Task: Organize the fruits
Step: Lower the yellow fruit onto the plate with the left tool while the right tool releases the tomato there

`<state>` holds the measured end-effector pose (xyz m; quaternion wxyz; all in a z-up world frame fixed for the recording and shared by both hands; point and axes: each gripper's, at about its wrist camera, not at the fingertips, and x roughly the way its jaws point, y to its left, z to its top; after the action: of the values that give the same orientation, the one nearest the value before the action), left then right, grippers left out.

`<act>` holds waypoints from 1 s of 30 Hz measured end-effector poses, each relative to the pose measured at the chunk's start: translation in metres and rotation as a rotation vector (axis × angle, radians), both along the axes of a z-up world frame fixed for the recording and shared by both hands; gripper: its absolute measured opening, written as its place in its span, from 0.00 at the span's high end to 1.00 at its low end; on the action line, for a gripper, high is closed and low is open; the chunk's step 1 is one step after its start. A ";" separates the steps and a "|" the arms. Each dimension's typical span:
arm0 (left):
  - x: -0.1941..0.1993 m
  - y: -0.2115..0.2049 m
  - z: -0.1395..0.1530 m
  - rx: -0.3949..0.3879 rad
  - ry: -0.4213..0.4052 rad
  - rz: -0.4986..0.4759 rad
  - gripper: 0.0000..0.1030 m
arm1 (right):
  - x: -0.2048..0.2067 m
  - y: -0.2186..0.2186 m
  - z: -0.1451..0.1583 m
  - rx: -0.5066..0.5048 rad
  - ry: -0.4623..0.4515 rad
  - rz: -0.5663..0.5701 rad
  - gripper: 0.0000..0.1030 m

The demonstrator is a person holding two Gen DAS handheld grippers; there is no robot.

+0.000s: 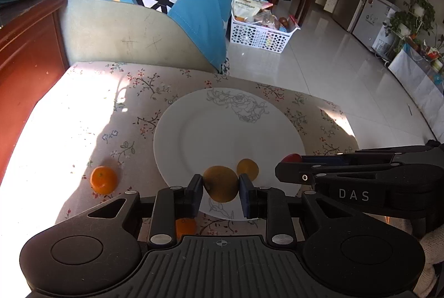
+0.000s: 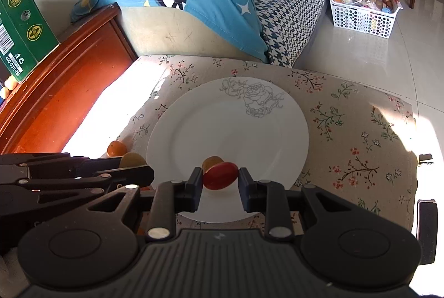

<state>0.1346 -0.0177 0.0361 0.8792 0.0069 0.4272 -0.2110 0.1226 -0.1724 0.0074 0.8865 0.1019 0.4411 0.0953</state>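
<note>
- The left gripper [image 1: 220, 184] hung low over the near rim of a white plate [image 1: 222, 131], its fingers [image 1: 194, 194] closed against both flanks of a dull orange fruit [image 1: 221, 183] (likely a small orange)
- That held fruit sat squarely between the fingers, straight ahead of the left wrist camera and above the plate's near edge; it looked slightly taller than wide, its long axis running near to far
- The right gripper [image 2: 220, 181] came in from the right side, its fingers [image 2: 195, 187] clamped on a red oval fruit [image 2: 220, 176] whose long axis lay crosswise, from one finger to the other
- Both held fruits were over the plate's near part, so the coming move was probably a short lowering and release; neither hand was clearly nearer
- Count of fruit: one loose yellow-orange fruit [image 1: 247, 169] on the plate, just beyond the two grippers
- One bright orange [image 1: 104, 179] lay on the floral cloth of the bench [image 1: 83, 117], left of the plate and well apart from it
- One more orange [image 1: 185, 228] showed partly hidden beneath the left gripper, off the plate
- That made five fruits in all, four orange-toned and one red, with one plate
</note>
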 end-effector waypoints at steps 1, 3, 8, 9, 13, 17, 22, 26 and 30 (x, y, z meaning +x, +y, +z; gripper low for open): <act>0.002 -0.001 -0.001 0.000 0.002 -0.001 0.76 | 0.001 -0.001 -0.001 0.005 0.005 -0.008 0.73; 0.006 -0.004 -0.003 0.004 0.005 -0.005 0.76 | 0.004 -0.004 -0.002 0.016 0.013 -0.022 0.73; 0.008 -0.003 -0.005 0.013 0.001 -0.003 0.75 | 0.005 -0.009 -0.005 0.039 0.033 -0.048 0.73; 0.008 -0.001 -0.004 0.022 -0.003 0.001 0.75 | 0.006 -0.010 -0.005 0.047 0.035 -0.048 0.73; 0.006 0.014 -0.002 0.021 0.001 0.020 0.75 | 0.007 -0.009 -0.004 0.053 0.044 -0.046 0.73; 0.011 0.014 -0.009 0.000 0.030 0.033 0.75 | 0.009 -0.006 -0.008 0.039 0.061 -0.060 0.73; 0.014 -0.002 -0.011 -0.005 0.036 0.009 0.75 | 0.011 -0.009 -0.010 0.039 0.063 -0.085 0.70; 0.014 -0.006 -0.007 0.020 0.002 0.013 0.69 | 0.010 -0.010 -0.008 0.046 0.051 -0.096 0.70; 0.018 0.006 0.003 0.007 -0.019 0.058 0.54 | 0.010 -0.006 -0.004 0.064 0.030 -0.075 0.69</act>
<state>0.1521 -0.0114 0.0394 0.8889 -0.0006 0.4195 -0.1840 0.1329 -0.1788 0.0033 0.8790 0.1480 0.4471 0.0744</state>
